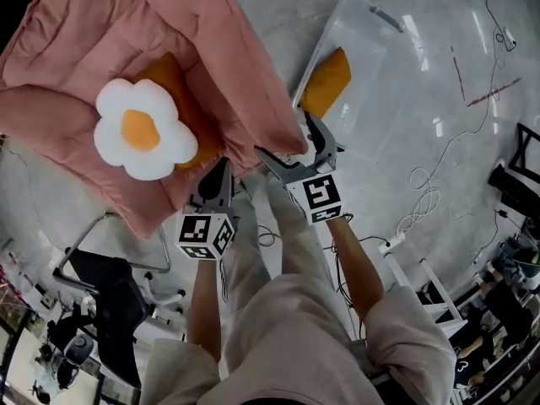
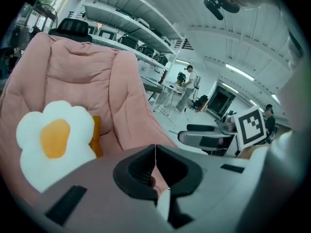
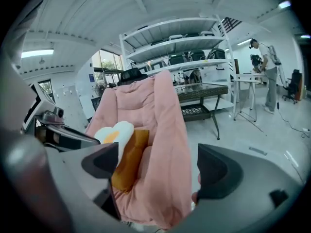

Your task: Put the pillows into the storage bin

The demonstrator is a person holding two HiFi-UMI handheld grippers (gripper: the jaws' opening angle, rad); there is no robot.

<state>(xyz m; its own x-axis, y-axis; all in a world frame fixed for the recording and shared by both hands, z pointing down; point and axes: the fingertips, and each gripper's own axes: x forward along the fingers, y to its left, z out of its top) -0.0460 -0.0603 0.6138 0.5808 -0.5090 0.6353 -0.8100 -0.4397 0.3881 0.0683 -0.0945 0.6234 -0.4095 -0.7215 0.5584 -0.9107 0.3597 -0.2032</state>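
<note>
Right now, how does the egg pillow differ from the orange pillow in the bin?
Look: the egg pillow is a lobed white fried-egg shape with a yellow-orange centre; the orange pillow is plain orange with straight edges.
Place: the egg pillow lies on the pink lounge chair, atop a second orange pillow; the orange pillow sits inside the clear storage bin.
Shared: both are soft pillows.
</note>
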